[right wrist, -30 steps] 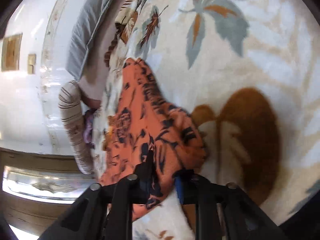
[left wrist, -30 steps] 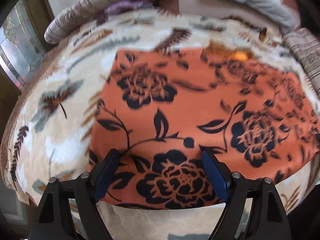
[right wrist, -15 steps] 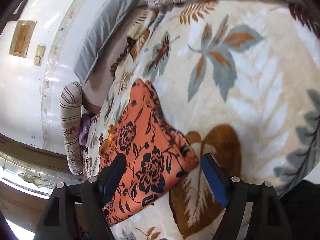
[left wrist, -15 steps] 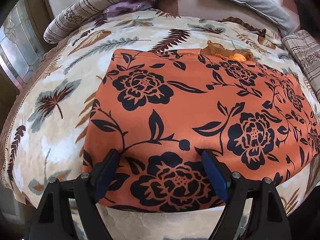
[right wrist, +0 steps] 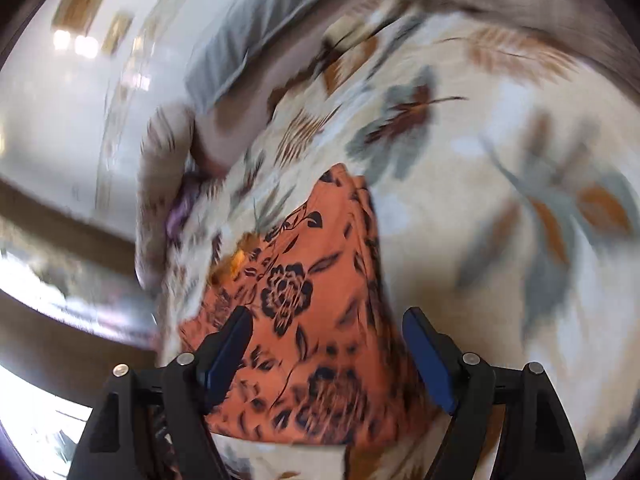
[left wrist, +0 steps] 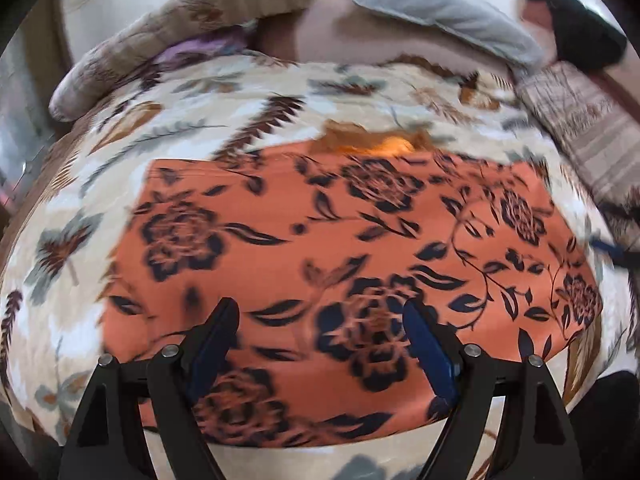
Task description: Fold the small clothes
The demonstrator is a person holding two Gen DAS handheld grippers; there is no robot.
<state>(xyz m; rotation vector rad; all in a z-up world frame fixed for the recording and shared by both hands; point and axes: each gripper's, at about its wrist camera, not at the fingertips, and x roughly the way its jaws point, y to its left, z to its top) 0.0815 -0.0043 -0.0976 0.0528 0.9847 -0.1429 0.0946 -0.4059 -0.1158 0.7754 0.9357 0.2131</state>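
Note:
An orange cloth with a black flower print (left wrist: pixel 344 248) lies flat on a cream blanket with a leaf pattern (left wrist: pixel 120 148). My left gripper (left wrist: pixel 320 320) hovers open above the cloth's near edge, nothing between its blue pads. In the right wrist view the same cloth (right wrist: pixel 312 320) shows as a folded stack with its layered edge to the right. My right gripper (right wrist: pixel 328 324) is open above that end, its pads clear of the fabric. Both views are blurred by motion.
A striped bolster (left wrist: pixel 180 48) and a grey pillow (left wrist: pixel 440 20) lie at the bed's far side, with a purple garment (left wrist: pixel 200 44) tucked beside the bolster. A striped cushion (left wrist: pixel 580 128) sits at the right. A small orange thing (left wrist: pixel 392 146) lies just beyond the cloth.
My right gripper let go of the cloth's end, opened wide, then lifted and rolled. My left gripper stayed open and shifted rightward along the cloth's near edge.

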